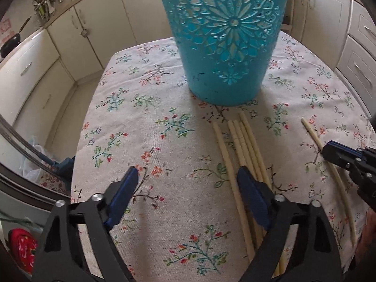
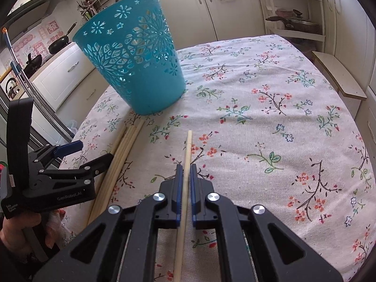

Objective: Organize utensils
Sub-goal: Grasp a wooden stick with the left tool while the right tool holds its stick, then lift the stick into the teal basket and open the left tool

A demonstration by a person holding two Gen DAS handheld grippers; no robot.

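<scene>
A teal cut-out basket (image 1: pixel 225 37) stands upright on the floral tablecloth (image 1: pixel 152 117); it also shows in the right wrist view (image 2: pixel 134 58). Several pale chopsticks (image 1: pixel 242 150) lie in a bundle in front of it, also seen in the right wrist view (image 2: pixel 122 150). My left gripper (image 1: pixel 188 178) is open and empty, its right finger over the bundle. My right gripper (image 2: pixel 185 171) is shut on a single chopstick (image 2: pixel 186 155), low over the cloth to the right of the bundle. The right gripper (image 1: pixel 338 157) and its chopstick (image 1: pixel 315 138) show at the right edge of the left wrist view.
Cream kitchen cabinets (image 1: pixel 98 18) surround the table. A rack with pans (image 2: pixel 296 23) stands behind the table's far right corner. A wooden bench (image 2: pixel 338 75) runs along the right side. Pans (image 2: pixel 58 43) sit on the counter at the left.
</scene>
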